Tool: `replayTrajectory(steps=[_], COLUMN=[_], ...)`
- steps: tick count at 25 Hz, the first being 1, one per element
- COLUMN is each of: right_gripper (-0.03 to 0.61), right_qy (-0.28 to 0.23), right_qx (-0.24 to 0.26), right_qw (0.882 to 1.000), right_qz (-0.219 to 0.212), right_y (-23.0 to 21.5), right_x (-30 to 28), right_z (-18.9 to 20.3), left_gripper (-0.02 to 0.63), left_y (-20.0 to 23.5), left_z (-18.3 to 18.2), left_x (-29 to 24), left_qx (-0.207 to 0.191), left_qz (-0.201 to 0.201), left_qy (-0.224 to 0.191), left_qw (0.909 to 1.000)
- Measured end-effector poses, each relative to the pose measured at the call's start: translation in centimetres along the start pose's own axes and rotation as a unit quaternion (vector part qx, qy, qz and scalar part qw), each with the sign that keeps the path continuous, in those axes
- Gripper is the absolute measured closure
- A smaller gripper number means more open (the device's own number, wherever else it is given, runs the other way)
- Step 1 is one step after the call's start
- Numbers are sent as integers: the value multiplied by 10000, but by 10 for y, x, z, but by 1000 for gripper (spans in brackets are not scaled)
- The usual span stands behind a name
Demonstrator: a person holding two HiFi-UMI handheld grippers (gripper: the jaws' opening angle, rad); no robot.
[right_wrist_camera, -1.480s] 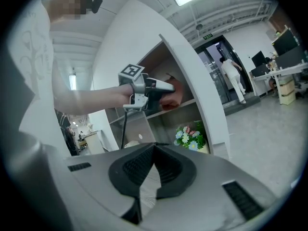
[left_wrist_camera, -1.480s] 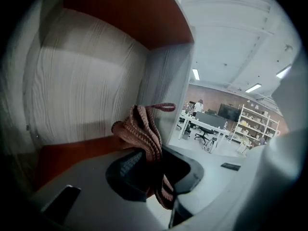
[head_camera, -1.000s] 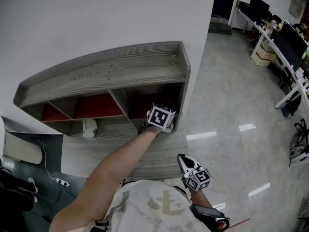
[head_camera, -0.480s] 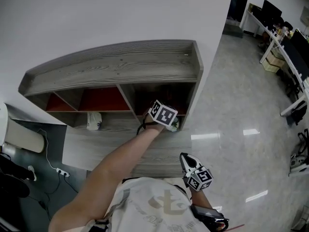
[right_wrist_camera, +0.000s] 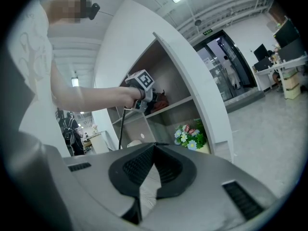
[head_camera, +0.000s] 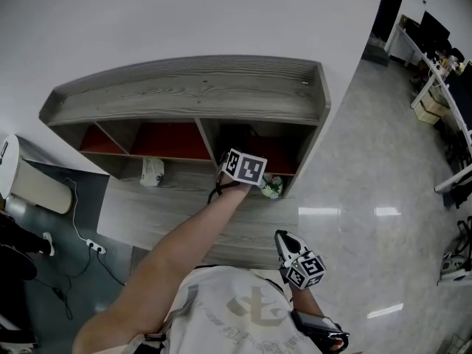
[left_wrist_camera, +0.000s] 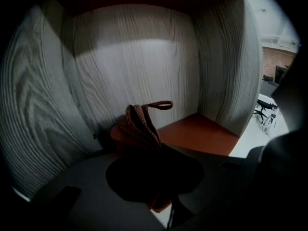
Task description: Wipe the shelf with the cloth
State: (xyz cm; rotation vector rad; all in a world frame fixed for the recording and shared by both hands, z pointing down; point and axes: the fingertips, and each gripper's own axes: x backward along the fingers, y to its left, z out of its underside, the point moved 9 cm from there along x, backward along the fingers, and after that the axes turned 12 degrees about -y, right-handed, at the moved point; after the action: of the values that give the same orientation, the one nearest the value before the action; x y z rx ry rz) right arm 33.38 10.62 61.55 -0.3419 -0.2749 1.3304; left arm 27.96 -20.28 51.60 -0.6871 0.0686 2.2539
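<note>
The grey wooden shelf unit (head_camera: 199, 94) has red boards inside. My left gripper (head_camera: 244, 167) reaches into its upper right compartment, and its fingertips are hidden there in the head view. In the left gripper view the gripper (left_wrist_camera: 150, 163) is shut on a bunched rust-red cloth (left_wrist_camera: 136, 127), whose loop sticks up. The cloth sits low against the compartment's grey back wall (left_wrist_camera: 134, 71), with the red board (left_wrist_camera: 199, 134) to its right. The right gripper view shows the left gripper (right_wrist_camera: 142, 91) with the cloth (right_wrist_camera: 161, 100) in the compartment. My right gripper (head_camera: 289, 246) hangs shut and empty near my body.
A small pot of flowers (head_camera: 271, 186) stands on the lower shelf below the left gripper, also seen as flowers (right_wrist_camera: 190, 136). A white object (head_camera: 153, 171) lies further left on that shelf. Shiny floor (head_camera: 369, 198) spreads to the right, with desks (head_camera: 450, 87) far off.
The left gripper with the cloth has slid leftward across the right compartment, uncovering the flowers. The head view has shifted, so the shelf sits further right. The right gripper has barely moved.
</note>
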Motion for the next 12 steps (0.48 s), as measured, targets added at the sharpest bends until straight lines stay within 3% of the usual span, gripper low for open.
replayTrajectory(steps=[12], right_gripper=[574], right_qy=[86], right_qx=[-43], right_qw=[9998], right_qz=[-193], right_y=[2], right_x=[0], right_z=[3], left_gripper=[531], left_y=[17], left_z=[12], left_x=[21], left_qx=[1257], left_qz=[-505], left_qy=[77], left_qw=[9907])
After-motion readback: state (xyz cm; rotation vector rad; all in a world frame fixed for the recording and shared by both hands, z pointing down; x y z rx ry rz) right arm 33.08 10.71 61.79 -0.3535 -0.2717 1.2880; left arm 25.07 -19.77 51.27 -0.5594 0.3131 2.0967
